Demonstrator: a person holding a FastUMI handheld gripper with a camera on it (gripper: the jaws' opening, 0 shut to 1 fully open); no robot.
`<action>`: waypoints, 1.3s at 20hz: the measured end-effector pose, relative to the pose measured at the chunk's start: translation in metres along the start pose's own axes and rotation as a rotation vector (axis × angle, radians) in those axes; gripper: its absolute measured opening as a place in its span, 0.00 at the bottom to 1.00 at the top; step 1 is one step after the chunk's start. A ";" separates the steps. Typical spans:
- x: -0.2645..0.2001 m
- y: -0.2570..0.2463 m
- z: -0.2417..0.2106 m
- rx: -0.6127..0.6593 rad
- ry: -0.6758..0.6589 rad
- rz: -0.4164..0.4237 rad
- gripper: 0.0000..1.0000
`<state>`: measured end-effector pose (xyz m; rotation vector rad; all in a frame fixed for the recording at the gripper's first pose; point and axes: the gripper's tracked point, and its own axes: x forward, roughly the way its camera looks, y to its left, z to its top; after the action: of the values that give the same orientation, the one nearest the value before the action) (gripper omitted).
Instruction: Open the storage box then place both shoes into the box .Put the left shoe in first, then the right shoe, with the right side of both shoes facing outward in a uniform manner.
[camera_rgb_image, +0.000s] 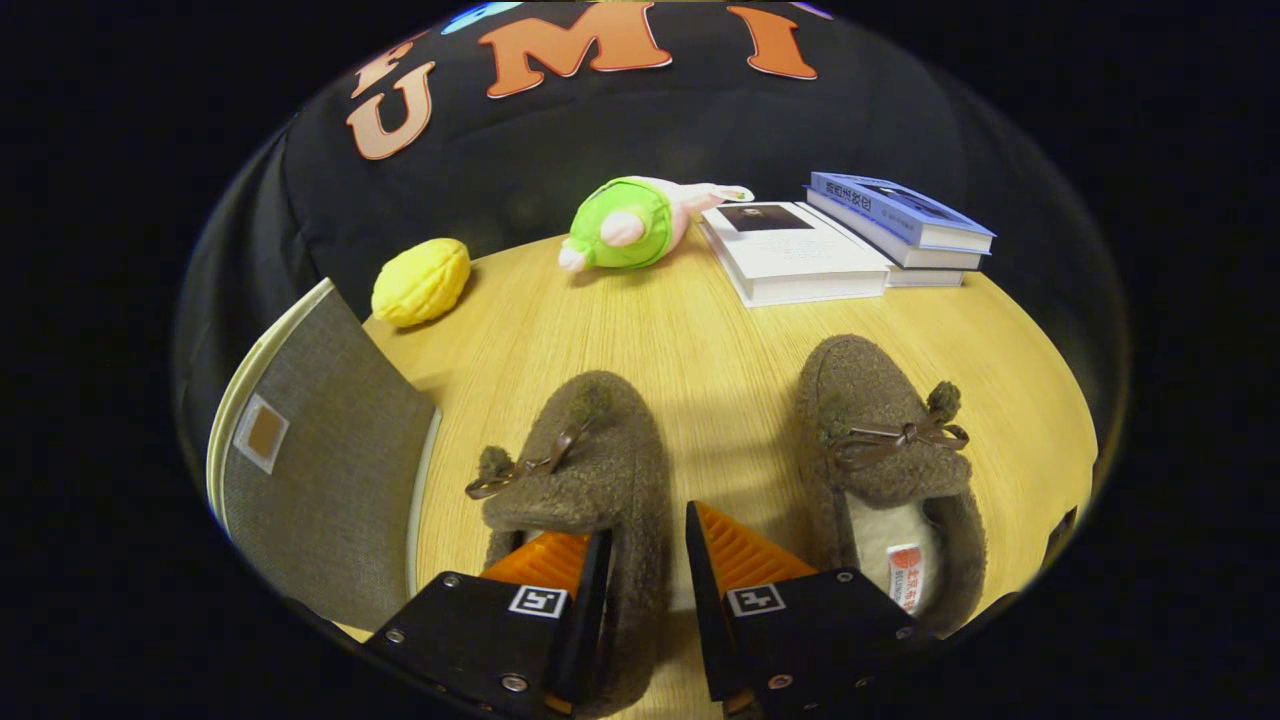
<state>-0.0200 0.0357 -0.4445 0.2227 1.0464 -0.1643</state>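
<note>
The gripper (648, 575) straddles the right wall of the left shoe (585, 480), its fingers narrowly apart, one inside the shoe; whether both press it I cannot tell. The box (320, 470) stands just left of that shoe, the right shoe (885, 450) well right, books (800, 250) and toys beyond.

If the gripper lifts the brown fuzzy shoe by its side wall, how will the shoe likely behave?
The left shoe looks soft and fleecy, so its wall, now between the gripper fingers, probably squashes. It seems light. The toe may sag.
</note>
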 end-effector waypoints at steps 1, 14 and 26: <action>0.004 0.003 0.000 0.019 -0.002 0.009 0.39; -0.028 0.021 0.015 0.166 0.016 0.065 0.05; -0.129 0.131 0.100 0.175 -0.125 0.248 0.05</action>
<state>0.0315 0.1398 -0.2702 0.4923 0.8720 -0.0447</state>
